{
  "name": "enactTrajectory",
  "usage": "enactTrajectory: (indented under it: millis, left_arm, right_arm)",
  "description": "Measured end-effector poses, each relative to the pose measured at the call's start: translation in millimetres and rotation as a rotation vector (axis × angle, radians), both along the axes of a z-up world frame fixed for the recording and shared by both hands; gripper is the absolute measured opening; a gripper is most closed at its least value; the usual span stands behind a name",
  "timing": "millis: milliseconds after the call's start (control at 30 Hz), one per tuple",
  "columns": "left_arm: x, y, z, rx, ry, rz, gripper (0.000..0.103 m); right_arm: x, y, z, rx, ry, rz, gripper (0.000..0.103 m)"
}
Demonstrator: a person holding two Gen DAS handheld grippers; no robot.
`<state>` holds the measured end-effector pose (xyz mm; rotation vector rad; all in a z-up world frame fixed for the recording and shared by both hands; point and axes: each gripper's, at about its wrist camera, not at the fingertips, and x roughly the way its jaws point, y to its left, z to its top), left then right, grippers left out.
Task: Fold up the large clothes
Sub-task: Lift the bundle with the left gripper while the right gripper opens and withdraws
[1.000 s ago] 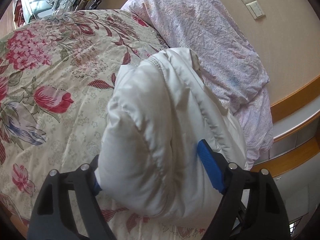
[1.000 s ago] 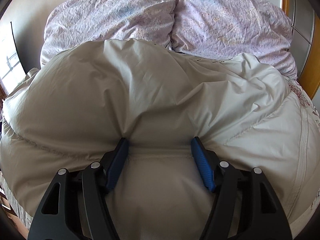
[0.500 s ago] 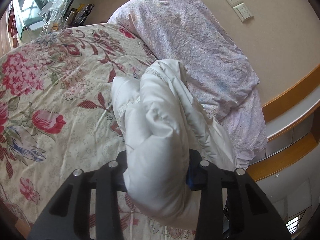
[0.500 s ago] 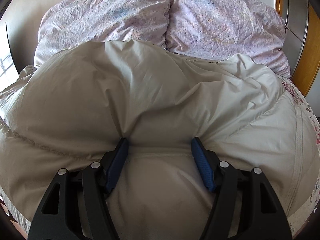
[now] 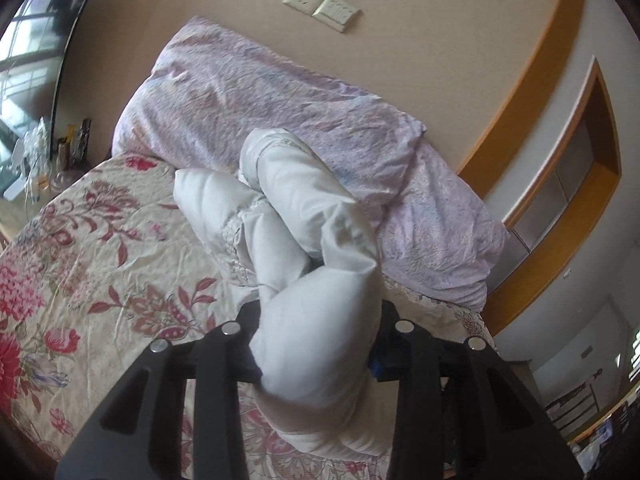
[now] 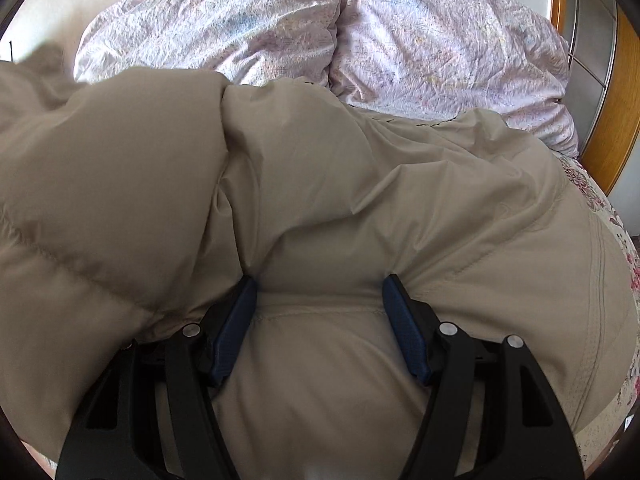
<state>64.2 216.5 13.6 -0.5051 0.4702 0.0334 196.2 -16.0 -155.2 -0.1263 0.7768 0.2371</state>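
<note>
Since the earlier frame the left claw (image 5: pixel 316 344) had clenched onto the white puffy jacket (image 5: pixel 304 240) and lifted it, so the left wrist view now took in more of the wall, with the socket and switch plate (image 5: pixel 322 2) near the top, and less of the floral bedspread (image 5: pixel 80 264). A thick roll of the jacket was squeezed between the left claw's fingers, whose blue pads were almost wholly buried in the fabric; only a sliver of blue showed at the right finger. The rest of that roll rose from the claw toward the head of the bed, twisted and bunched, above the bedspread and in front of the lilac pillow (image 5: pixel 280 104). A wooden headboard trim (image 5: pixel 532 80) curved behind the pillow along the wall.

In the right wrist view the jacket (image 6: pixel 320 184) filled most of the picture, looking beige in shadow. The right claw (image 6: pixel 320 316) gripped a wide fold of it, both blue pads (image 6: pixel 234 328) pressed into the padding with a stitched seam running between them. The fabric had bunched more on the left, with a deep crease up the middle. Two lilac pillows (image 6: pixel 420 32) lay side by side beyond the jacket at the head of the bed, and a strip of floral bedspread (image 6: pixel 616 232) showed at the bed's right edge
</note>
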Motion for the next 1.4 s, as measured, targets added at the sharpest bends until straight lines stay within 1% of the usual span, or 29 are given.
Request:
enactTrajectory:
  millis: [133, 300, 433, 667, 800, 900, 1067, 1233, 1400]
  left_arm:
    - [8.6, -40.2, 23.9, 0.065, -0.051, -0.089, 0.035]
    - [22.9, -89.3, 38.2, 0.112, -0.083, -0.202, 0.035]
    - [37.5, -124.7, 41.1, 0.13, -0.089, -0.283, 0.036]
    - [54.6, -155.4, 41.0, 0.126, -0.085, -0.342, 0.037]
    - [59.7, -170.2, 38.3, 0.14, -0.074, -0.366, 0.038]
    - [63.8, -186.1, 35.4, 0.151, -0.064, -0.395, 0.038]
    - [76.7, -218.9, 24.2, 0.173, -0.037, -0.461, 0.039]
    - [92.9, -250.4, 7.1, 0.177, 0.006, -0.526, 0.039]
    - [110.1, -281.1, -11.7, 0.183, 0.052, -0.583, 0.039]
  right_arm:
    - [-0.3, -0.4, -0.3, -0.003, -0.003, -0.002, 0.067]
    - [0.2, -1.7, 0.0, -0.005, -0.002, 0.003, 0.067]
    - [2.1, -5.9, 0.7, 0.008, 0.003, 0.015, 0.067]
    - [1.5, -27.4, 10.1, 0.04, 0.021, 0.098, 0.067]
    - [-14.9, -50.3, 20.2, 0.046, -0.014, 0.136, 0.067]
    - [-28.5, -74.6, 29.0, 0.048, -0.057, 0.133, 0.067]
    - [-35.4, -119.4, 40.5, 0.053, -0.106, 0.052, 0.073]
    - [-25.5, -159.2, 34.8, 0.081, -0.077, -0.019, 0.073]
    - [-27.1, -175.6, 27.8, 0.099, -0.076, -0.024, 0.073]
